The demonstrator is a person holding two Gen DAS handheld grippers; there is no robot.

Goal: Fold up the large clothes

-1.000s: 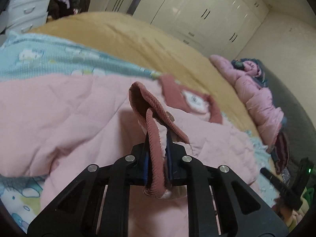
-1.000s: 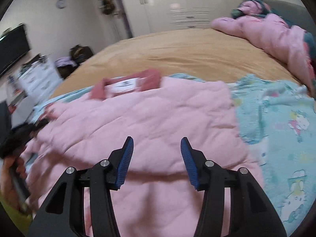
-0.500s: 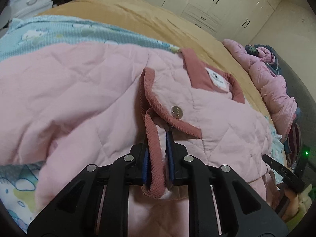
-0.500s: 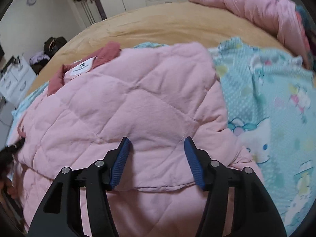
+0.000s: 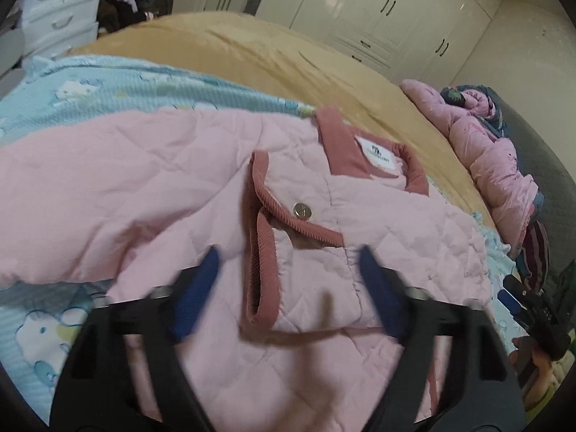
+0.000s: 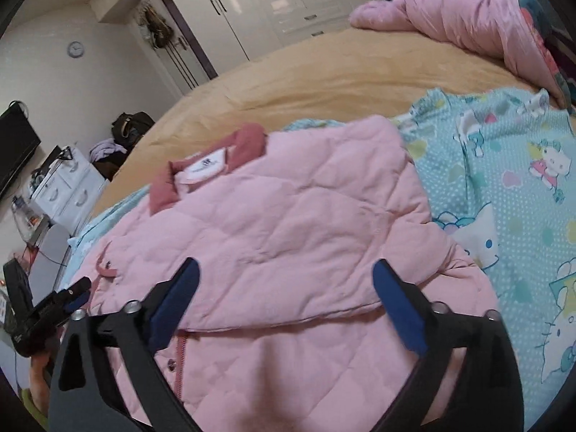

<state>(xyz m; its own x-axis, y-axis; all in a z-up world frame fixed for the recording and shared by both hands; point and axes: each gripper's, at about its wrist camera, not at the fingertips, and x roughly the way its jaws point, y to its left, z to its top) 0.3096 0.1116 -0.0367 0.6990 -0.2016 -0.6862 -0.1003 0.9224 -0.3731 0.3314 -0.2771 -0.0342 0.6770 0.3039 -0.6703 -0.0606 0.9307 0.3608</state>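
My left wrist camera sits low behind my left fingers (image 5: pixel 201 280) and looks forward and down at the pink jacket (image 5: pixel 144 194) from close range, facing across the bed (image 5: pixel 273 61) toward the white wardrobes (image 5: pixel 396 10). My right wrist camera rides behind my right fingers (image 6: pixel 396 306), also close above the jacket (image 6: pixel 288 230), but it faces more toward the far corner with the wall clock (image 6: pixel 75 49). Both views share the jacket's dark pink collar (image 5: pixel 345 151) (image 6: pixel 248 140) with its white label, the tan bed cover, the wardrobes and the cartoon-print blue sheet (image 6: pixel 511 180). Each camera catches the other gripper at its frame edge.
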